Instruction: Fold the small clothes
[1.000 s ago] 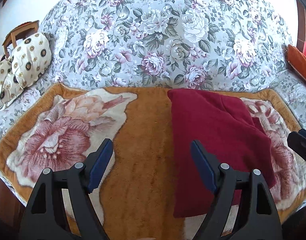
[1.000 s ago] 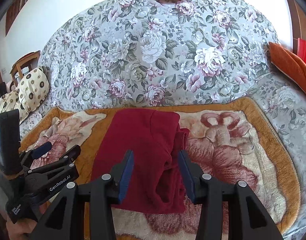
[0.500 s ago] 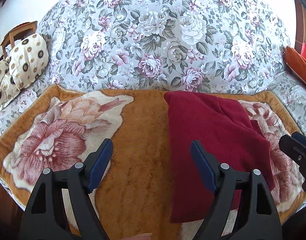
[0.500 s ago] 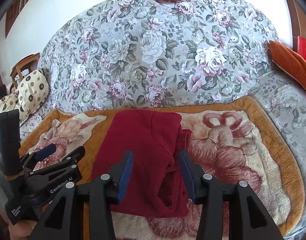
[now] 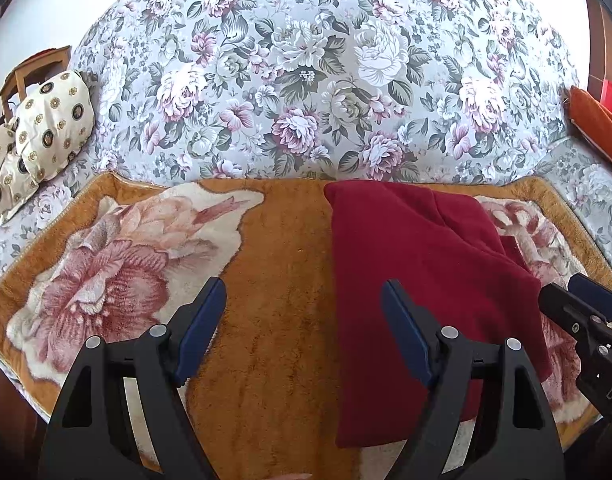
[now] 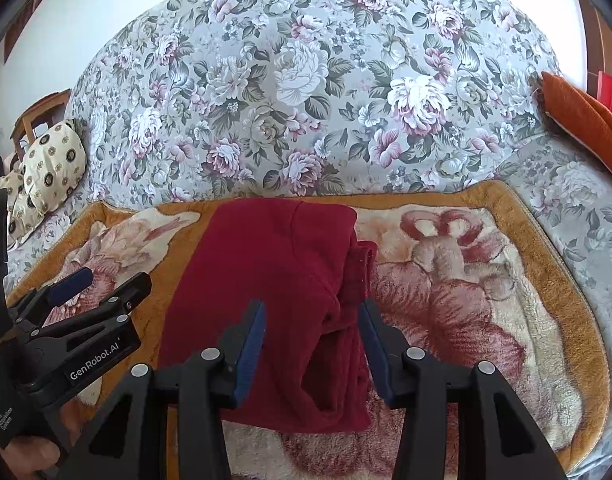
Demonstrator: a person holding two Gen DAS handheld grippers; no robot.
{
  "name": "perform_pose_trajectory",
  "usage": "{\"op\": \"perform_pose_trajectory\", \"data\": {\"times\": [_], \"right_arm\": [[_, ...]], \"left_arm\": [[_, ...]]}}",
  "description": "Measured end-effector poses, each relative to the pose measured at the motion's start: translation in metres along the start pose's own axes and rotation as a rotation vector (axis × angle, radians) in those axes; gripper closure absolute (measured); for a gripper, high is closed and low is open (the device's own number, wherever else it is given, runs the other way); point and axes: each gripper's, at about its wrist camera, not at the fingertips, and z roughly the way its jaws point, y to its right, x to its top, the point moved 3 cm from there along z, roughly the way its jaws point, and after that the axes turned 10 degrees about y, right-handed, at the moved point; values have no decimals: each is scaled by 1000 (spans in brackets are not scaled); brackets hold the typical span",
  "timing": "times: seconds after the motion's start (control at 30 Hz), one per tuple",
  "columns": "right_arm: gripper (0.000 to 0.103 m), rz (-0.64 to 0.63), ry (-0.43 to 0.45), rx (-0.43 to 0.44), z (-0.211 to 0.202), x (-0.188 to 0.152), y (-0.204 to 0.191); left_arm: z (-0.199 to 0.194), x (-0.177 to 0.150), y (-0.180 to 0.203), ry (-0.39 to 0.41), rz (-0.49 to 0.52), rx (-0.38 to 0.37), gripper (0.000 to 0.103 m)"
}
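Note:
A dark red garment [image 5: 418, 264] lies folded into a long strip on an orange floral blanket [image 5: 274, 280]. It also shows in the right wrist view [image 6: 274, 288], with a bunched layer along its right edge. My left gripper [image 5: 304, 300] is open and empty above the blanket, just left of the garment. My right gripper [image 6: 312, 318] is open and empty above the garment's right part. Each gripper shows at the edge of the other view: the right one [image 5: 586, 320], the left one [image 6: 98, 284].
The blanket lies on a sofa seat with a grey floral backrest [image 5: 326, 80]. Cream patterned cushions [image 5: 46, 128] sit at the left. An orange cushion [image 6: 586, 120] sits at the right. A wooden chair [image 5: 30, 68] stands behind the left end.
Both grippers have drawn back and up a little from the garment and stay open. The garment has not moved.

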Motion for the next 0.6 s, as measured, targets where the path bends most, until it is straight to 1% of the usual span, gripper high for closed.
{"op": "perform_pose_trajectory", "data": {"times": [0.6], "right_arm": [[57,5,-14,6,6,-2,0]], "left_arm": [[3,-1,3,-1,15,-2,23]]}}
